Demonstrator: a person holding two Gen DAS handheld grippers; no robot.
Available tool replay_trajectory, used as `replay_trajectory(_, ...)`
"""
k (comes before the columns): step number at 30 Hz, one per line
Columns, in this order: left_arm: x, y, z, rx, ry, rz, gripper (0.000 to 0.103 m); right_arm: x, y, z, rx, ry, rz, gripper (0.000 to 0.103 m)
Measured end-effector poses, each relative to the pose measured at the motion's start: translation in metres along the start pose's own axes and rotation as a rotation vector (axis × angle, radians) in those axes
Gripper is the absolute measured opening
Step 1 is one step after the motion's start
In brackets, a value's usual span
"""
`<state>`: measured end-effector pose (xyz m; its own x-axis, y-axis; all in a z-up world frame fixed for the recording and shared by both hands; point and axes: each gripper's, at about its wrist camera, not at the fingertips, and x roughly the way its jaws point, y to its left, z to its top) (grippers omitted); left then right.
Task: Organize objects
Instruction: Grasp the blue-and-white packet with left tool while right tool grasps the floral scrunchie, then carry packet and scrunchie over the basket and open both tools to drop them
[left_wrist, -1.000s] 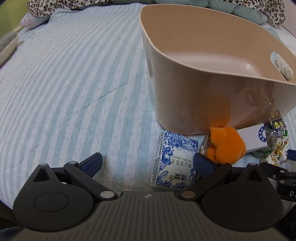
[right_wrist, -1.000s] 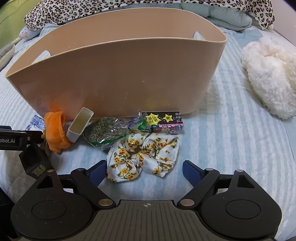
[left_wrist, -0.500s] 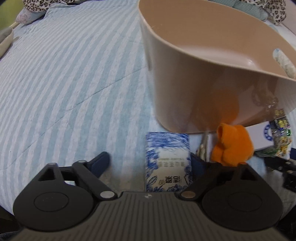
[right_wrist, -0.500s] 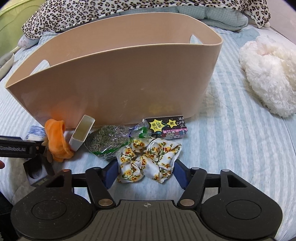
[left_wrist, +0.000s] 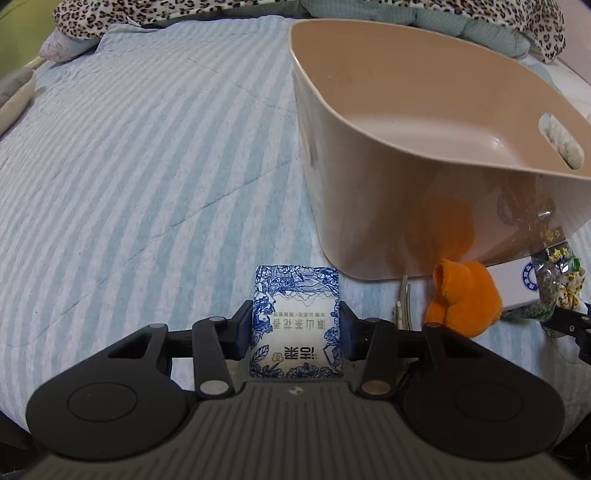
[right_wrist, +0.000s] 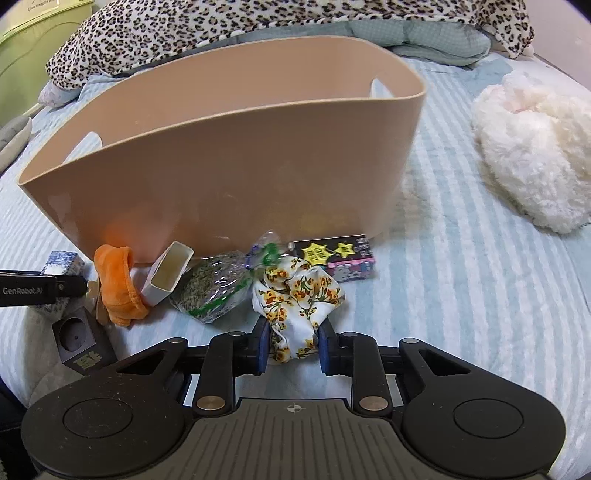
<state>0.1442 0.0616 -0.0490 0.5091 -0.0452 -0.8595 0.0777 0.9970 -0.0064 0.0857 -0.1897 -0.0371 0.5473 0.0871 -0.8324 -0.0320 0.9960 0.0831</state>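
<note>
The left gripper (left_wrist: 296, 326) has just been closing, and its dark pads now press both sides of the blue-and-white packet (left_wrist: 296, 321), which lies on the striped bedspread (left_wrist: 129, 166) just in front of the beige tub (left_wrist: 388, 155); the right gripper (right_wrist: 291, 341) has likewise been closing and now pinches the lower end of the floral scrunchie (right_wrist: 297, 295) (bunched between its blue pads); beside the scrunchie, along the tub's near wall, sit an orange plush piece (right_wrist: 118, 280), a white open-ended box (right_wrist: 168, 273), a clear bag of dried herbs (right_wrist: 218, 288) and a dark box with yellow stars (right_wrist: 334, 256); a white fluffy item (right_wrist: 535, 158) lies well apart to the right.
</note>
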Motion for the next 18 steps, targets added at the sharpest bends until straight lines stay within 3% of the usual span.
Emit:
replay_trajectory(10, -0.061, 0.017, -0.013, -0.031, -0.082, -0.023, 0.048, -0.039, -0.022, 0.002, 0.048, -0.087, 0.004, 0.023)
replay_trajectory(18, -0.127, 0.019, -0.002, -0.044, -0.212, -0.035, 0.048, -0.078, -0.02, 0.025, 0.015, -0.218, 0.02, 0.023)
